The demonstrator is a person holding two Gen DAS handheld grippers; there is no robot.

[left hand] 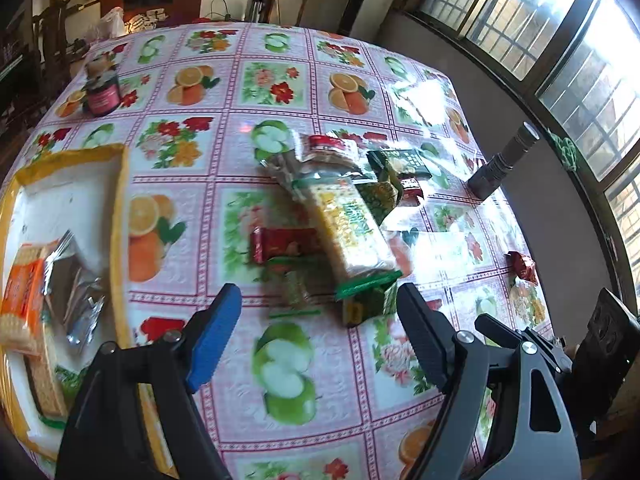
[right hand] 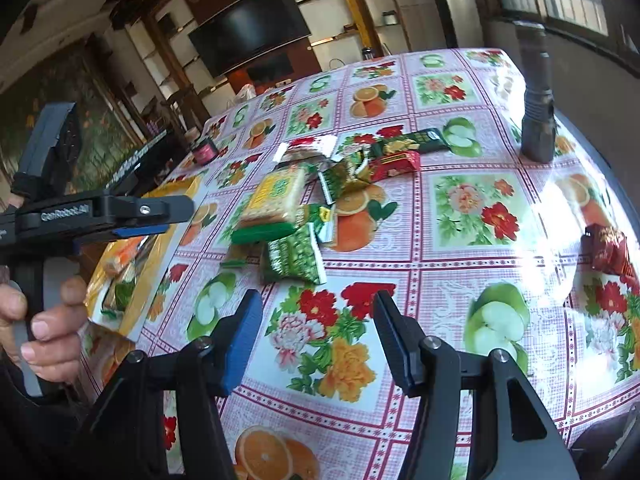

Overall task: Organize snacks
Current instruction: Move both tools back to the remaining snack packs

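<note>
Mid-sort, I'd say: yellow tray (left hand: 120, 184) already has a few packets in it, including an orange cracker pack (left hand: 20, 292), and the main snack pile (left hand: 340, 216) is not yet moved.

Left gripper (left hand: 316, 320) is spread wide with nothing between the fingers, hovering over the tablecloth (left hand: 280, 400) just short of the pile. Nearest targets: small green packet (left hand: 366, 306) just ahead of the right finger, big yellow cracker pack (left hand: 352, 228) beyond it, red bar (left hand: 284, 242) lying against that pack's left side.

Right gripper (right hand: 318, 320) is also wide open and holding nothing. The green packet (right hand: 294, 256) is ahead and slightly left of its blue finger (right hand: 240, 340).

Next move, my call: push left forward, straddle the green packet, close, swing left to the tray (the tray is just beside that gripper, so a short carry).

A stray red packet (right hand: 610, 248) sits well apart near the table's right edge, which suits the right gripper.

Blur on the pile, so labels are unreadable.
</note>
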